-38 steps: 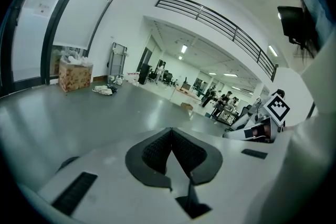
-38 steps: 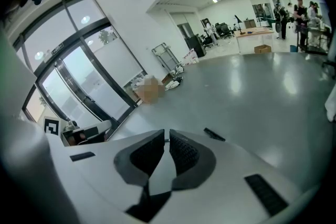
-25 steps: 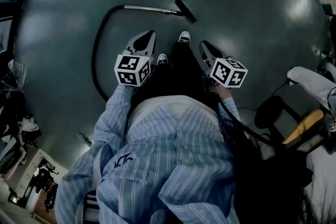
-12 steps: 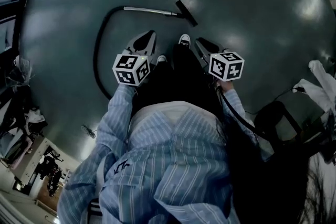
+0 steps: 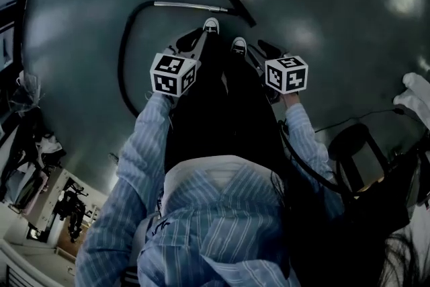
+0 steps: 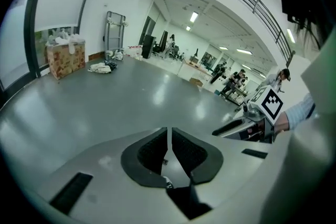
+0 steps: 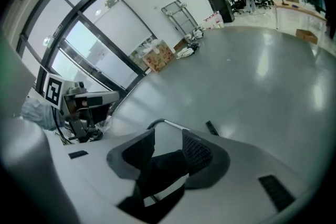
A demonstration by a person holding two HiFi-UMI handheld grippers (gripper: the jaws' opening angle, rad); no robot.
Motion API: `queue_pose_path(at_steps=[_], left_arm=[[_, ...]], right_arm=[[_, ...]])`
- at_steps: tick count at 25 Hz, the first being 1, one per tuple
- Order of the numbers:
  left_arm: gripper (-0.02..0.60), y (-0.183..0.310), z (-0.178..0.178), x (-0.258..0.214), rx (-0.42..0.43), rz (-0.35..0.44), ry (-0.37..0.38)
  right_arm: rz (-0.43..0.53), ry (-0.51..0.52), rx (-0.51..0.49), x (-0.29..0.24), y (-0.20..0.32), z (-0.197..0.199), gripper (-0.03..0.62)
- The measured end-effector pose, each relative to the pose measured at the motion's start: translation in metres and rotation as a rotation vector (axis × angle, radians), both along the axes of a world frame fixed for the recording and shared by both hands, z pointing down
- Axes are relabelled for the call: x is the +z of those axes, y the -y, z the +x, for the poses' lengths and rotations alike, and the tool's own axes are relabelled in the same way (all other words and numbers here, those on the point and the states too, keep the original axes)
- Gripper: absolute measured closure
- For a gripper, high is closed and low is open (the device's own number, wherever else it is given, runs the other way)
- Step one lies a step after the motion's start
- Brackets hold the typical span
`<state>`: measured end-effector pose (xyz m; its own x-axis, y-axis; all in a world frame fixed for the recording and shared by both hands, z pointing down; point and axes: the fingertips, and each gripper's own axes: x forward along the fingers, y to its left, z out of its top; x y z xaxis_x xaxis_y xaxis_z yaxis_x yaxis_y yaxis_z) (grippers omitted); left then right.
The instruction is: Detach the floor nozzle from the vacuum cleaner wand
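The vacuum's silver wand lies on the grey floor ahead of me. A black floor nozzle is on its right end, and a black hose curves back from its left end. My left gripper hovers short of the wand, jaws shut and empty. My right gripper hovers short of the nozzle. Its jaws are opening with nothing gripped; only a dark trouser leg and shoe show behind the gap. The right gripper view shows the wand and nozzle just beyond its jaws.
My two shoes stand between the grippers, close to the wand. A black chair and a cable lie at the right. A cardboard box and a cart stand by the far window wall, with people further back.
Both grippers have moved forward and down toward the wand, and my feet have stepped closer to it. The right jaws, shut before, now stand apart.
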<state>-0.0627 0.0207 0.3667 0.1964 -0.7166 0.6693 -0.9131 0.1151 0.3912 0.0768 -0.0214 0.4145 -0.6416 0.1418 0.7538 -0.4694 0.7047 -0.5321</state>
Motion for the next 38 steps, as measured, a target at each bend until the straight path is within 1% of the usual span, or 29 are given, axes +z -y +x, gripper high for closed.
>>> queue_pose_path(at_steps=[3, 5, 6, 10, 11, 13, 16, 18, 21, 22, 25, 27, 31, 35, 38], left_arm=[[0.572, 0.007, -0.005, 0.05, 0.125, -0.074, 0.028], [0.572, 0.006, -0.002, 0.089, 0.212, -0.126, 0.033], [0.572, 0.007, -0.002, 0.108, 0.243, -0.144, 0.034], [0.563, 0.02, -0.011, 0.182, 0.311, -0.192, 0.034], [0.553, 0.023, -0.012, 0.201, 0.325, -0.207, 0.023], [0.509, 0.028, -0.012, 0.237, 0.352, -0.238, -0.004], [0.494, 0.034, -0.013, 0.292, 0.41, -0.272, 0.001], [0.481, 0.036, -0.012, 0.329, 0.481, -0.292, 0.023], [0.454, 0.031, -0.007, 0.381, 0.616, -0.317, 0.058], [0.439, 0.029, -0.007, 0.397, 0.663, -0.324, 0.077], [0.425, 0.027, -0.007, 0.446, 0.782, -0.34, 0.162], [0.423, 0.025, -0.008, 0.479, 0.831, -0.362, 0.21], [0.423, 0.018, -0.009, 0.541, 0.906, -0.413, 0.257], [0.423, 0.025, -0.008, 0.58, 0.993, -0.414, 0.334], [0.423, 0.027, -0.001, 0.612, 1.071, -0.439, 0.384]], right_arm=[[0.039, -0.046, -0.044, 0.041, 0.01, -0.011, 0.416], [0.047, -0.074, -0.073, 0.074, 0.011, -0.012, 0.401], [0.043, -0.086, -0.077, 0.091, 0.012, -0.013, 0.397], [0.016, -0.12, -0.07, 0.155, 0.021, -0.02, 0.387], [0.014, -0.134, -0.074, 0.171, 0.022, -0.02, 0.387], [0.017, -0.166, -0.092, 0.203, 0.024, -0.02, 0.384], [0.02, -0.199, -0.114, 0.254, 0.026, -0.02, 0.378], [0.026, -0.215, -0.12, 0.292, 0.03, -0.02, 0.367], [0.041, -0.251, -0.135, 0.346, 0.036, -0.02, 0.35], [0.052, -0.265, -0.146, 0.363, 0.038, -0.019, 0.345], [0.092, -0.316, -0.206, 0.413, 0.049, -0.012, 0.341], [0.114, -0.352, -0.25, 0.443, 0.056, -0.003, 0.339], [0.131, -0.407, -0.292, 0.495, 0.065, 0.008, 0.341], [0.139, -0.421, -0.303, 0.52, 0.071, 0.01, 0.339], [0.137, -0.437, -0.346, 0.541, 0.066, 0.014, 0.341]])
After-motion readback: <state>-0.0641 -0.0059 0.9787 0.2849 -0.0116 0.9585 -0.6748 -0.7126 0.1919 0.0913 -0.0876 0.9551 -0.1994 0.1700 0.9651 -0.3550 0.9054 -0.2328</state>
